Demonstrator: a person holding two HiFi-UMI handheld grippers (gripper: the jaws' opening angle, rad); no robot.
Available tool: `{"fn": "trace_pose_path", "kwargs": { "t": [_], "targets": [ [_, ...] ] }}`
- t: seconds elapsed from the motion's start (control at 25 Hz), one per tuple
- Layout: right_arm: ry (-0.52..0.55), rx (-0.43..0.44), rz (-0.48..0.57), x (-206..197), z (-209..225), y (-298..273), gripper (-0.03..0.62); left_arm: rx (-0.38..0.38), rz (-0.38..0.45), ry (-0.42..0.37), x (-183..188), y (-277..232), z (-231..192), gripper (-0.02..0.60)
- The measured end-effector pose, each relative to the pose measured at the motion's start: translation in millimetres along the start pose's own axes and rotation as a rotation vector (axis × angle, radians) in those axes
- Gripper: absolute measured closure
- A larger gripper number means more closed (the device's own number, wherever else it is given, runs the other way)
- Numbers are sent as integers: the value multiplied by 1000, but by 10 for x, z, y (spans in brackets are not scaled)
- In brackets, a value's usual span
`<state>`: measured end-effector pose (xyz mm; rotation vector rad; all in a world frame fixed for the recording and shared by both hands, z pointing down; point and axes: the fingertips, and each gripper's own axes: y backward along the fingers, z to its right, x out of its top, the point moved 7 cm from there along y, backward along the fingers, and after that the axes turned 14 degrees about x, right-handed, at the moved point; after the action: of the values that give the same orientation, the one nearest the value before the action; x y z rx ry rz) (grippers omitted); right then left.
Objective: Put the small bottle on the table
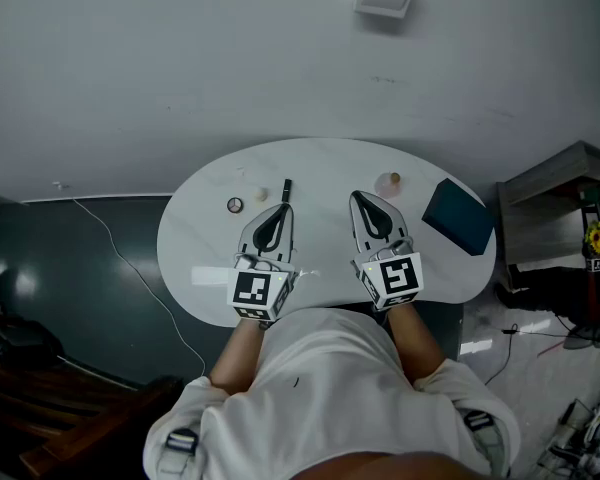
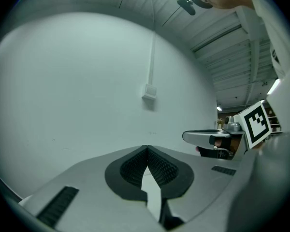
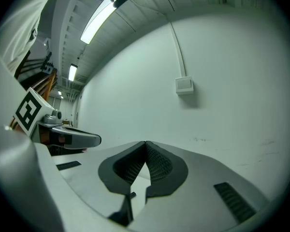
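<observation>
Left gripper (image 1: pixel 281 210) and right gripper (image 1: pixel 359 198) sit side by side, both with jaws pressed together and nothing in them. What looks like the bottle (image 1: pixel 389 181) stands on the table (image 1: pixel 320 166), just ahead of the right one. I'd call it placed, hands parked. If a reach is coming, the jaws must open first. Box (image 1: pixel 458 217) to the right, a small round thing (image 1: pixel 235 205) to the left. The near edge is close, the middle open.

Item: left gripper (image 1: pixel 280 212), fingers (image 2: pixel 130 167) pressed together at the tips, nothing between them, pointing near level, away from the body.
Item: right gripper (image 1: pixel 363 208), alongside, fingers (image 3: pixel 159 166) likewise together, empty.
Item: left forearm (image 1: pixel 236 356) and right forearm (image 1: pixel 410 336), extended forward.
</observation>
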<state>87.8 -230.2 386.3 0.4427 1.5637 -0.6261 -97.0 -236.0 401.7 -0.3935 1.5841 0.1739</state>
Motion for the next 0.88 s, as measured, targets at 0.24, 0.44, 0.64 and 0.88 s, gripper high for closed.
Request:
{"fn": "trace_pose_path", "kwargs": {
  "t": [0.24, 0.44, 0.64, 0.88],
  "targets": [
    [17, 4, -20, -14, 36, 13, 597, -10, -4, 0, -17, -54, 29, 569],
    [7, -19, -26, -29, 94, 24, 595, -15, -9, 0, -25, -100, 29, 569],
    [10, -28, -29, -31, 120, 23, 595, -24, -7, -1, -18, -128, 32, 569],
    [3, -22, -48, -92, 127, 15, 595, -40, -20, -1, -57, -166, 71, 569]
  ]
}}
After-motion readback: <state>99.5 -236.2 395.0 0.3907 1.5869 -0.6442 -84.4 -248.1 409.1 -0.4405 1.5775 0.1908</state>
